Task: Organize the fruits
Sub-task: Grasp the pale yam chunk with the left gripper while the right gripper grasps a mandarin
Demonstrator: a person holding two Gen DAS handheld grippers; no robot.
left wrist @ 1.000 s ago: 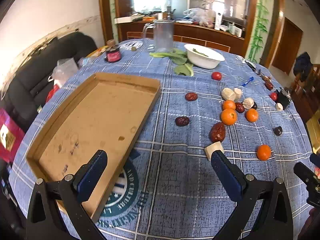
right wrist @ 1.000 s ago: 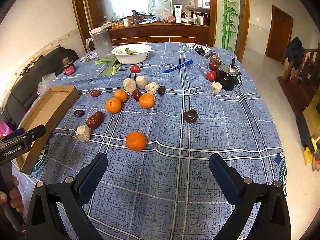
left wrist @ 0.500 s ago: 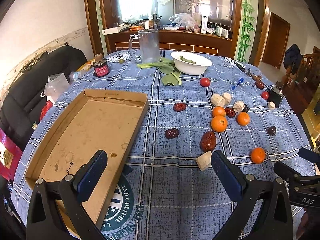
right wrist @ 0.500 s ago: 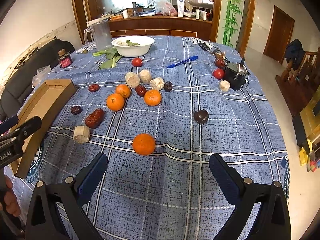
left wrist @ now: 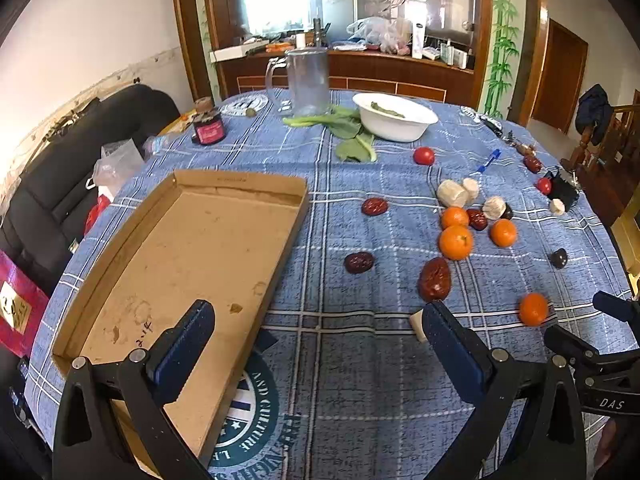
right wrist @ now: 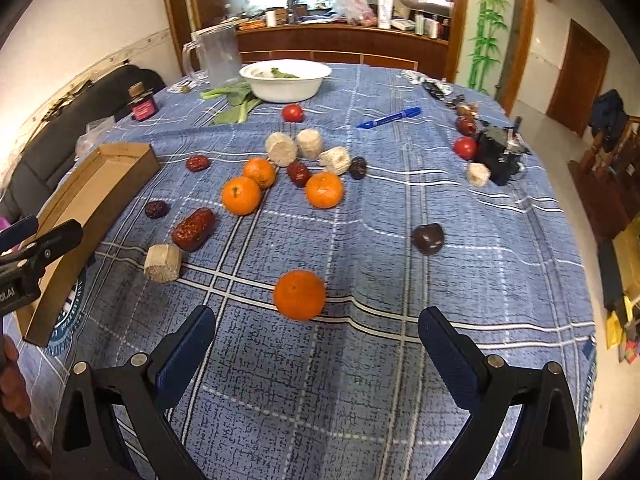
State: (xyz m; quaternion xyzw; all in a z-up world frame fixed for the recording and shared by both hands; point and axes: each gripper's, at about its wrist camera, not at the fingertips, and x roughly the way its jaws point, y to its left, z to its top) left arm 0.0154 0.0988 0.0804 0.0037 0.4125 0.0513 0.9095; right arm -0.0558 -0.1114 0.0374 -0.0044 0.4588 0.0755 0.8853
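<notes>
Nearest mandarin [right wrist: 299, 295] sits alone on the blue plaid cloth [right wrist: 480, 280], just ahead of the right gripper [right wrist: 316, 344] & roughly centred between its blue pads, which are spread wide w/ nothing in them. Three more mandarins [right wrist: 241, 195] cluster further back among red dates [right wrist: 193, 229], pale cut chunks [right wrist: 162, 263] and a dark chestnut-like thing [right wrist: 427, 238] off to the right. Cardboard tray [left wrist: 180, 264] lies at the table's left side, nothing in it; left gripper [left wrist: 316, 344] hangs near its inner edge, also spread & holding nothing.

Risks as I see them:
- Mandarin's round and the cloth has a ripple right under it. A pad nudging one side first could roll it away, maybe towards the table edge.
- Pinch too hard and the soft skin may bruise.
- Carrying it to the tray crosses the left gripper's space, so the two tools could knock.
- Tray wall is low; a drop from height prob. bounces the fruit out.
- Can't tell through the fisheye how close the pads really are to the cloth; snagging it would drag the other fruit.
</notes>
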